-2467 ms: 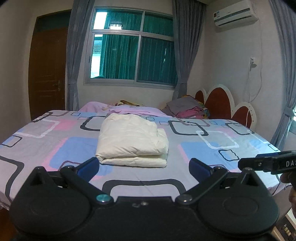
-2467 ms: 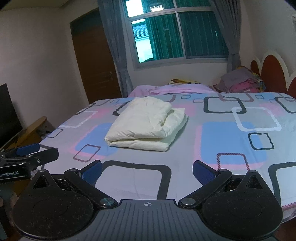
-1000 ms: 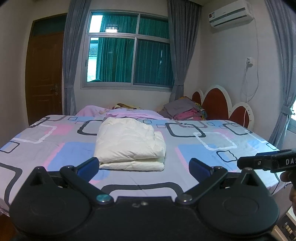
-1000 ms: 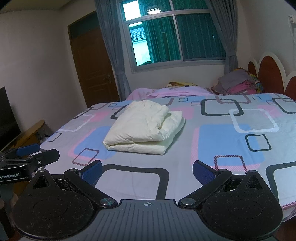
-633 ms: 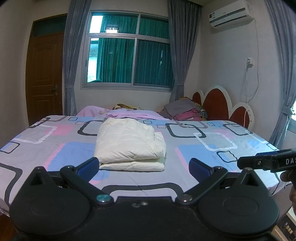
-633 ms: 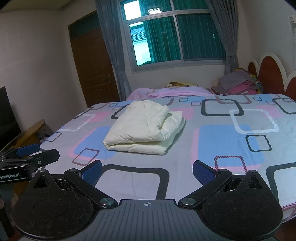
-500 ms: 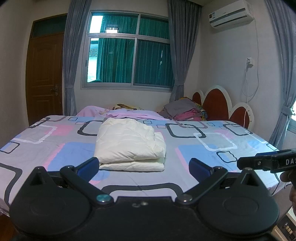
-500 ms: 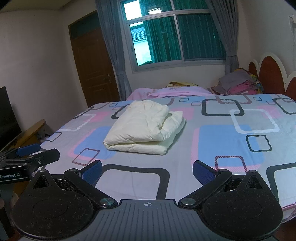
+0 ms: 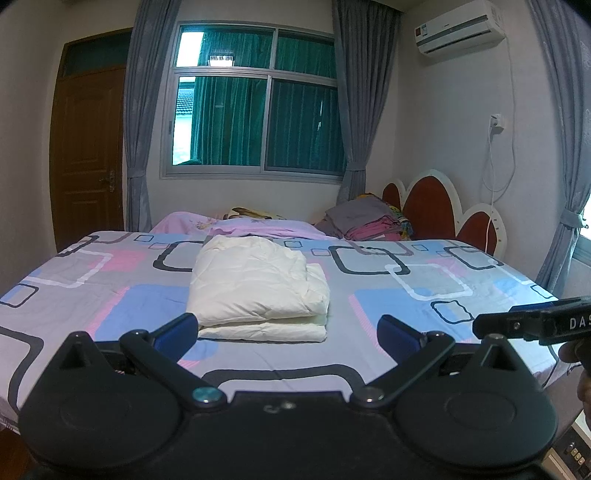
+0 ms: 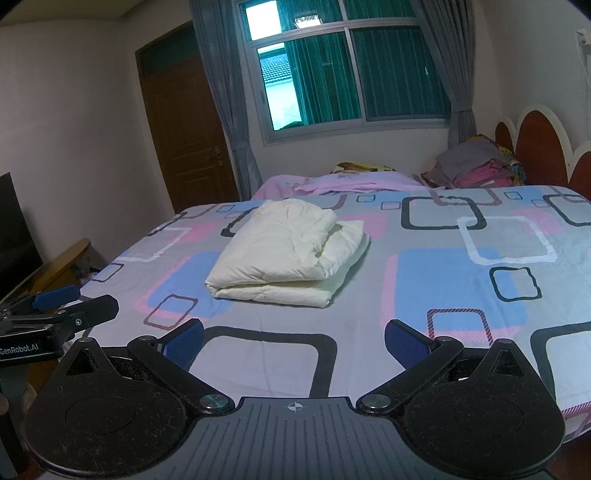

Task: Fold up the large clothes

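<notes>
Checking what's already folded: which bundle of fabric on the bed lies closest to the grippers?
The cream folded garment, alone mid-bed; the pink bedding and grey-pink clothes pile sit at the far edge.

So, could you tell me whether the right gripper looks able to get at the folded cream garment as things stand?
Probably yes. The right gripper is open and empty, and only bare bedsheet lies between it and the cream garment. The left gripper, also open, sits off to the side, not across that path.

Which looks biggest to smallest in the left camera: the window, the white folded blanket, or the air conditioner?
1. window
2. white folded blanket, though it sits nearer the camera, so true size is unsure
3. air conditioner
</notes>
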`<move>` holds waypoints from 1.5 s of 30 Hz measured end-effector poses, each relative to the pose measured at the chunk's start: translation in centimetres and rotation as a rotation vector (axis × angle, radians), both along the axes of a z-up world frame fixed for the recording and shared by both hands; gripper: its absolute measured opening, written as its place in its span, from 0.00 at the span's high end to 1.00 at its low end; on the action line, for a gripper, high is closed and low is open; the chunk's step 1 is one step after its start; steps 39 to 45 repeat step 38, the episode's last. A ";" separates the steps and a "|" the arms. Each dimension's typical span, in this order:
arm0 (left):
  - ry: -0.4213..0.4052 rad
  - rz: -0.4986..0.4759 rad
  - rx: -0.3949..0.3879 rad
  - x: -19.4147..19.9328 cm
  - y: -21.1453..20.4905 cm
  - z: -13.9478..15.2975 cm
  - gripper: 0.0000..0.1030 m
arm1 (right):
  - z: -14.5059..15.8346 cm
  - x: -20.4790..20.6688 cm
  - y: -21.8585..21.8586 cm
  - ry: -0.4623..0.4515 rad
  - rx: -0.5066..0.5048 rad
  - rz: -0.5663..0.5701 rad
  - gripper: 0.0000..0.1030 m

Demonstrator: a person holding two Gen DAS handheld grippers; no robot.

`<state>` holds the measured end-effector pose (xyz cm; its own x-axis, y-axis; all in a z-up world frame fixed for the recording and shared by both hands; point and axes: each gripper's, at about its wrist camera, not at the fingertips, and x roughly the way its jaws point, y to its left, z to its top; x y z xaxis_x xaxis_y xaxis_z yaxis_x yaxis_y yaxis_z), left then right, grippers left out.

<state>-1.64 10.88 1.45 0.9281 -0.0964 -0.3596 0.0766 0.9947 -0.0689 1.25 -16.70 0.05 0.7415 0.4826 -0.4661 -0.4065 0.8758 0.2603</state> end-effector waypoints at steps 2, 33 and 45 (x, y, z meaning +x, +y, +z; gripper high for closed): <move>-0.001 -0.001 0.000 0.0 0.0 0.0 0.00 | 0.0 -0.1 -0.1 -0.001 0.000 0.001 0.00; -0.017 0.009 0.006 0.5 0.0 0.4 0.00 | -0.3 0.0 -0.5 0.003 0.001 0.002 0.00; -0.017 0.008 0.014 0.5 -0.7 0.4 0.00 | -0.3 0.0 -0.5 0.003 0.002 0.003 0.00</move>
